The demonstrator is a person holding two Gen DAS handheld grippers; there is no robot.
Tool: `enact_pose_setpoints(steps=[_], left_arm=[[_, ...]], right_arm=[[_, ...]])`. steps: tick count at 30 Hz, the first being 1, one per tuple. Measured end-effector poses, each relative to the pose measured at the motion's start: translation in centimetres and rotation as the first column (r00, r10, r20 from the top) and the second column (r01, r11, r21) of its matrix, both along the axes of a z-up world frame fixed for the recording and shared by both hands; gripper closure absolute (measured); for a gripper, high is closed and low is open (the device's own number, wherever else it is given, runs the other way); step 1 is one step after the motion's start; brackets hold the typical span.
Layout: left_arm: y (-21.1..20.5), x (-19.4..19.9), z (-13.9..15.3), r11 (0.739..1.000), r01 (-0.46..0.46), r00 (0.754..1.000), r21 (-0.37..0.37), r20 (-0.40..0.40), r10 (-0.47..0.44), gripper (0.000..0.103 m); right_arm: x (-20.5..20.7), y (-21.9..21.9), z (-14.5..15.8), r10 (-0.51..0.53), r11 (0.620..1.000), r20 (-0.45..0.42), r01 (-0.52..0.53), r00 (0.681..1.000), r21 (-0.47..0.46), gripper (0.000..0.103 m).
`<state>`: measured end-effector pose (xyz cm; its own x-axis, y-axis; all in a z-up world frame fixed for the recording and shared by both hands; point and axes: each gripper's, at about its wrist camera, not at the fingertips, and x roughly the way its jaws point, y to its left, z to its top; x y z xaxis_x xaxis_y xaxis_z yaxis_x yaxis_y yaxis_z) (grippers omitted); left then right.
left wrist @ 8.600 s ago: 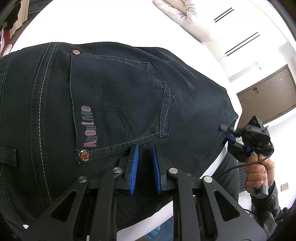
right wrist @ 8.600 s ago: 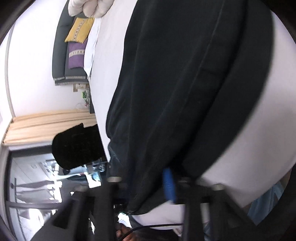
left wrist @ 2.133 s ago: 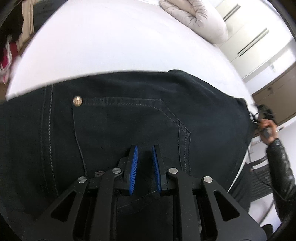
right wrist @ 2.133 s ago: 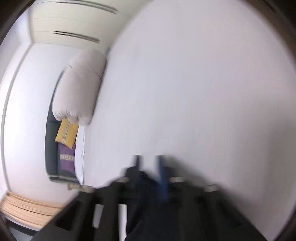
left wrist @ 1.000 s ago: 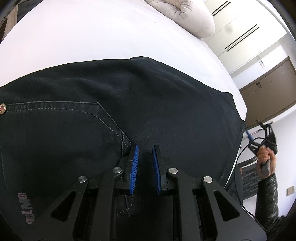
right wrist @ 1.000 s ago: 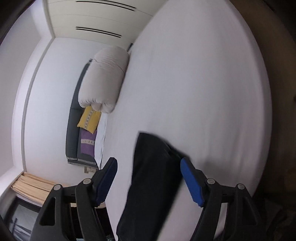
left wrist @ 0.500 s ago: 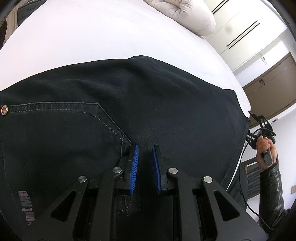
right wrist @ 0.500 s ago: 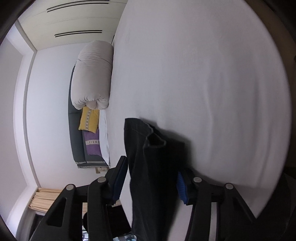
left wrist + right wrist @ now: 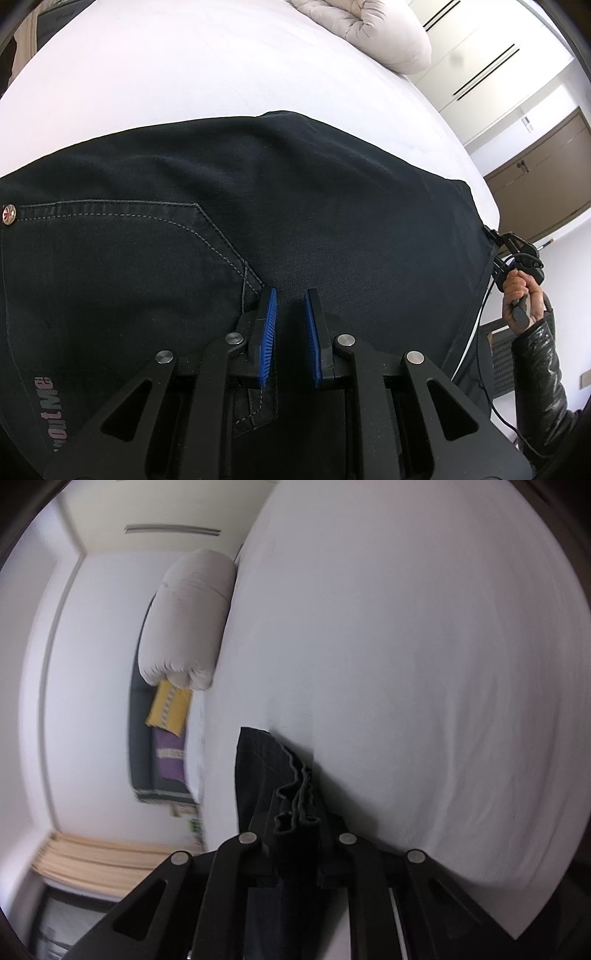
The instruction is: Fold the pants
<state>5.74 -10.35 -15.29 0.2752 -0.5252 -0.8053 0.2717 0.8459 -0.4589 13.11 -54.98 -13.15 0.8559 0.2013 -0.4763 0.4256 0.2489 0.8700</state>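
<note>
Left wrist view: pants (image 9: 332, 206), dark denim, lie spread on white bed (image 9: 184, 74), back side up. Back pocket (image 9: 110, 258) w/ rivet at its corner sits at frame left; printed lettering near lower left edge. Left tongs (image 9: 290, 325) hover over the cloth just beside the pocket's pointed corner; blue pads stand apart w/ a narrow gap, nothing between them. Whether the pads touch the cloth: cannot tell. Rolled duvet (image 9: 369, 33) lies at far end of bed. At frame right, right hand (image 9: 521, 291) holds the other tool at the pants' far edge.

Right wrist view (some blur): right tongs (image 9: 295, 823) are closed on a bunched hem of the pants (image 9: 266, 768); folded layers stick up between the pads. Rest of cloth hangs off to lower left. White bed (image 9: 406, 664) fills frame right; duvet (image 9: 188, 616) and yellow cushion (image 9: 170, 709) at left.
</note>
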Motion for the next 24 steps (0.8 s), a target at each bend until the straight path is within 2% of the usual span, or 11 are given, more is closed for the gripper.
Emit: enact_pose_setpoints(steps=[5, 8, 10, 11, 12, 13, 14, 16, 18, 20, 24], left_arm=[[0.7, 0.3, -0.1, 1.000, -0.010, 1.000, -0.022, -0.016, 0.009, 0.087], [0.9, 0.6, 0.4, 0.999, -0.036, 0.999, -0.024, -0.032, 0.035, 0.087], [0.6, 0.7, 1.0, 0.999, -0.042, 0.999, -0.028, -0.035, 0.041, 0.084], [0.3, 0.8, 1.4, 0.998, -0.036, 0.999, -0.047, -0.035, 0.035, 0.079], [-0.1, 0.8, 1.8, 0.998, -0.034, 0.999, -0.061, -0.034, 0.032, 0.053], [-0.4, 0.9, 2.1, 0.997, -0.034, 0.999, -0.076, -0.032, 0.032, 0.016], [-0.6, 0.9, 2.3, 0.994, -0.033, 0.999, -0.106, -0.029, 0.030, 0.003], [-1.3, 1.1, 2.3, 0.983, -0.014, 0.999, -0.185, -0.052, 0.004, 0.000], [-1.7, 1.4, 1.7, 0.979, -0.014, 0.996, -0.202, -0.094, -0.005, 0.000], [-1.5, 1.7, 1.0, 0.970, -0.033, 0.991, -0.240, -0.134, 0.000, 0.000], [-1.1, 2.7, 0.8, 0.948, -0.069, 0.984, -0.310, -0.177, 0.014, 0.000]], right_arm=[[1.0, 2.1, 3.6, 0.076, 0.982, -0.031, -0.080, 0.997, -0.173, 0.090], [1.9, 5.3, 7.5, 0.173, 0.919, -0.059, -0.182, 0.983, -0.350, 0.090], [2.8, 10.0, 10.6, 0.281, 0.797, -0.109, -0.295, 0.953, -0.527, 0.090], [3.2, 13.4, 11.6, 0.346, 0.700, -0.152, -0.363, 0.926, -0.615, 0.090], [3.3, 15.8, 11.9, 0.388, 0.627, -0.186, -0.406, 0.903, -0.665, 0.090], [3.5, 19.5, 11.9, 0.451, 0.504, -0.241, -0.468, 0.859, -0.726, 0.090], [3.5, 22.0, 11.5, 0.484, 0.419, -0.284, -0.504, 0.828, -0.755, 0.090], [3.5, 27.5, 9.2, 0.527, 0.218, -0.405, -0.580, 0.747, -0.785, 0.090], [3.6, 30.4, 6.2, 0.492, 0.085, -0.507, -0.619, 0.707, -0.781, 0.090], [3.4, 31.4, 4.9, 0.459, 0.052, -0.531, -0.618, 0.712, -0.784, 0.089], [3.0, 31.4, 5.3, 0.429, 0.050, -0.521, -0.595, 0.738, -0.802, 0.089]])
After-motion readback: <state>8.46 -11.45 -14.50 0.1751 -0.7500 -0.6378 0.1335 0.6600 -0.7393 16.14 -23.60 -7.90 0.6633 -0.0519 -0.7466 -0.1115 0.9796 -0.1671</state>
